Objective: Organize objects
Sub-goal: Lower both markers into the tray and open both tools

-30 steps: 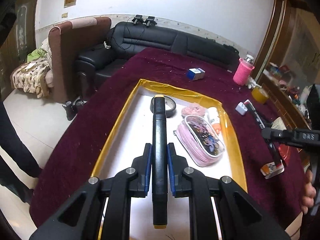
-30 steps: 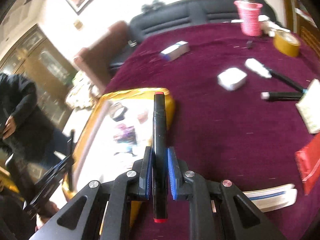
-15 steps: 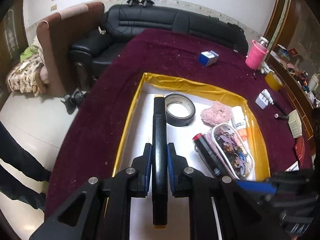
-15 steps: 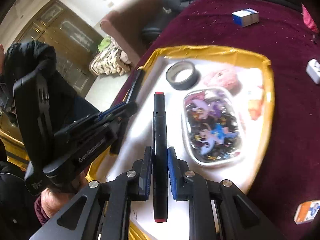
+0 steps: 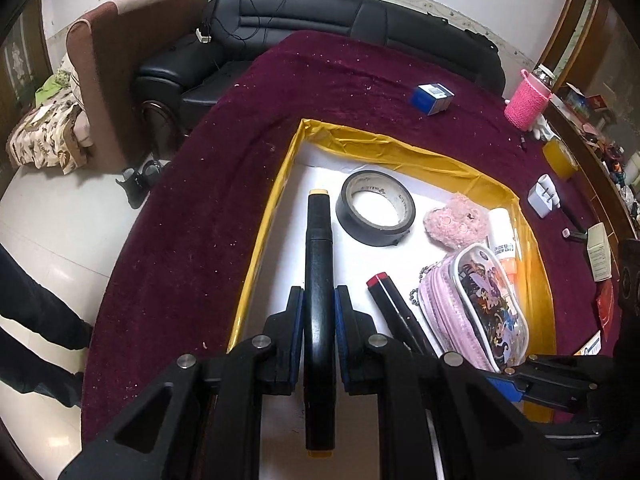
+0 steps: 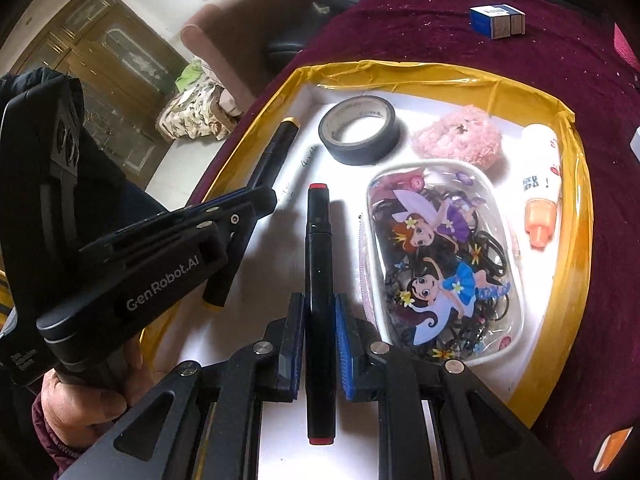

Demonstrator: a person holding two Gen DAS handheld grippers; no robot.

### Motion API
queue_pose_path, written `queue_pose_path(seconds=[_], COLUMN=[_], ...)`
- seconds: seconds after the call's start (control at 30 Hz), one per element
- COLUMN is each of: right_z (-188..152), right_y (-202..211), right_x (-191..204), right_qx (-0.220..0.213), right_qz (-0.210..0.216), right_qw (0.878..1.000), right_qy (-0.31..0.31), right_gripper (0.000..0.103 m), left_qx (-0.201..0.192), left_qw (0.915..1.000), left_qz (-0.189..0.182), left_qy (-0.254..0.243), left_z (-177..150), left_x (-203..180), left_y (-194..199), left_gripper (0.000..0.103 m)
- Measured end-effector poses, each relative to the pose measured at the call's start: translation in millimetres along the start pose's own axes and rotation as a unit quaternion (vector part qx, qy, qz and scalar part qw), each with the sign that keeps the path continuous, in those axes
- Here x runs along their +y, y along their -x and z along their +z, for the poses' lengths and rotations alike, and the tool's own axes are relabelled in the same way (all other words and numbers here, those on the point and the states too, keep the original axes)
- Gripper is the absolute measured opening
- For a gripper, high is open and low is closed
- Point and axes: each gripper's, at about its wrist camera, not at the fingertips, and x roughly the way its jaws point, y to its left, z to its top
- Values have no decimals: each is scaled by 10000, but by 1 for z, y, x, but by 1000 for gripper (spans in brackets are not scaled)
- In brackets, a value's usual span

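While both grippers are held over the shallow yellow-taped tray (image 5: 400, 148), a slim black marker is clamped in each. The left gripper (image 5: 319, 322) is closed on the yellow-capped marker (image 5: 318, 248); the right gripper (image 6: 319, 328) is closed on the red-capped marker (image 6: 319, 248). On the tray's smooth white floor are seen a glossy black tape roll (image 6: 359, 130), a fuzzy pink plush (image 6: 460, 140), a clear cartoon-printed pouch (image 6: 440, 264) and a white tube with an orange cap (image 6: 540, 196). The tray is set on a napped burgundy cloth (image 5: 208, 208).
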Motion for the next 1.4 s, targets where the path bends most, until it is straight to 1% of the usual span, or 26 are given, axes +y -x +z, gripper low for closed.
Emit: queue_pose_path(seconds=[0.3,0.63,0.73,0.8,0.83,0.87,0.9,0.93,0.97,1.03,1.1,1.17,1.23,1.27,1.33,1.37,1.4], right_z=[2,14,20,24,25,27,28,29,29,28,27,26,23,21,16,13,10], right_y=[-4,-13,-19,-22,-24,-24,-25,-26,-26,-26,-23,-19,-9,-3,14,25,36], right_x=[0,2,4,7,8,8,9,10,10,11,10,6,3,4,6,8,9], right_qx=[-64,-41,-1,13,15,12,11,12,8,10,-8,-24,-130,-197,-406,-546,-690], right_qz=[-138,-351,-361,-388,-403,-412,-415,-421,-430,-426,-371,-237,-136,-137,-152,-172,-228], right_qw=[9999,9994,9993,9992,9992,9991,9991,9991,9991,9991,9993,9995,9996,9995,9990,9983,9974], right_qy=[47,-8,-57,-50,-41,-35,-34,-29,-27,-23,-57,-190,-227,-204,-118,-59,1], right_gripper=[18,18,18,18,18,18,18,17,17,17,18,20,32,35,55,59,67], left_qx=[102,42,-58,-85,-122,-189,-272,-336,-418,-598,-715,-802,-869,-911,-981,-1011,-1039], left_qw=[9999,9999,9998,9995,9993,9992,9989,9986,9983,9977,9967,9956,9949,9945,9939,9935,9932], left_qz=[-49,-32,-33,-171,-202,-229,-253,-316,-280,-179,-209,-262,-268,-258,-226,-216,-211], left_qy=[39,133,196,270,281,281,275,274,277,281,308,396,435,444,459,470,485], left_z=[2,2,1,1,0,0,0,-1,-1,-4,-7,-13,-18,-21,-26,-30,-32], left_x=[1,4,7,9,9,8,8,8,7,7,8,10,10,9,9,7,6], left_y=[-5,-3,4,11,15,20,26,31,38,50,63,74,82,86,94,98,101], left_gripper=[14,16,22,27,33,45,48,58,68,73,76,81,82,83,84,84,85])
